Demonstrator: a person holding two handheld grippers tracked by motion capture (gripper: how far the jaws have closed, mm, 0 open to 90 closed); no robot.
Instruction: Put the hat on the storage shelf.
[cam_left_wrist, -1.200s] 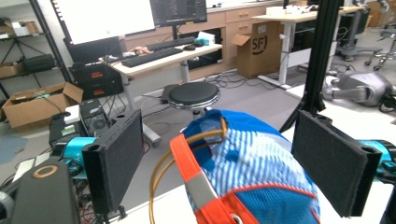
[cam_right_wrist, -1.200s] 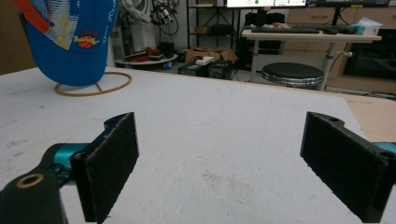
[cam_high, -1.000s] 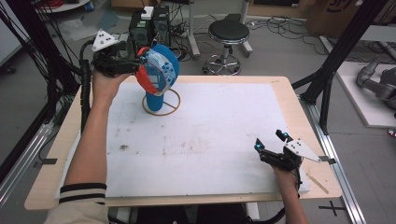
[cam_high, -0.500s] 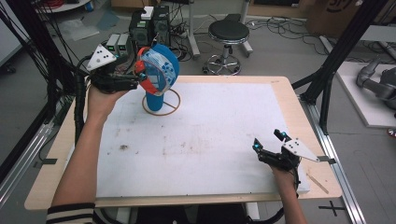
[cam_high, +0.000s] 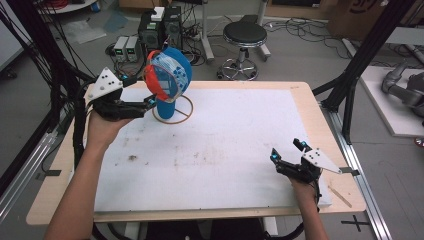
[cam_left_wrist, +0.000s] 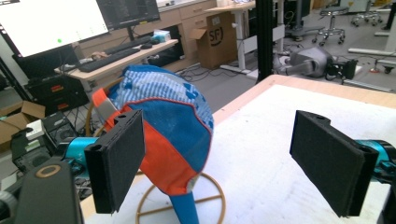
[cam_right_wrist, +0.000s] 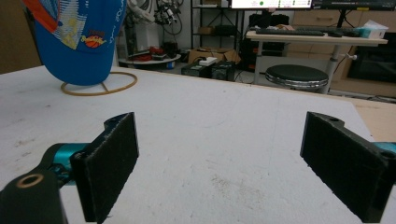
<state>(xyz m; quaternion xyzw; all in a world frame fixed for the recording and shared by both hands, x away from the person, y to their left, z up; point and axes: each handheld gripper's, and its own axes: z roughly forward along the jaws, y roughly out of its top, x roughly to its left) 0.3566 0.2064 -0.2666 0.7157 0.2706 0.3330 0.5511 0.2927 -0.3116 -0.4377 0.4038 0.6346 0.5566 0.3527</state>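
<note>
We find the blue and orange cap (cam_high: 169, 75) perched on a blue stand (cam_high: 166, 107) with a wire ring base, at the far left of the white surface (cam_high: 225, 145). Our left gripper (cam_high: 145, 103) is much the nearer: its fingers (cam_left_wrist: 116, 163) are spread wide and hold nothing, with the cap just ahead and slightly left of the gap. Our right gripper (cam_high: 286, 155) rests well apart at the near right, fingers (cam_right_wrist: 107, 163) likewise wide and empty.

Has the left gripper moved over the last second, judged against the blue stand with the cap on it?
Yes. In the high view the left gripper has drawn back from the blue stand toward the table's left edge, jaws open; the blue-and-orange cap stays on the stand.
</note>
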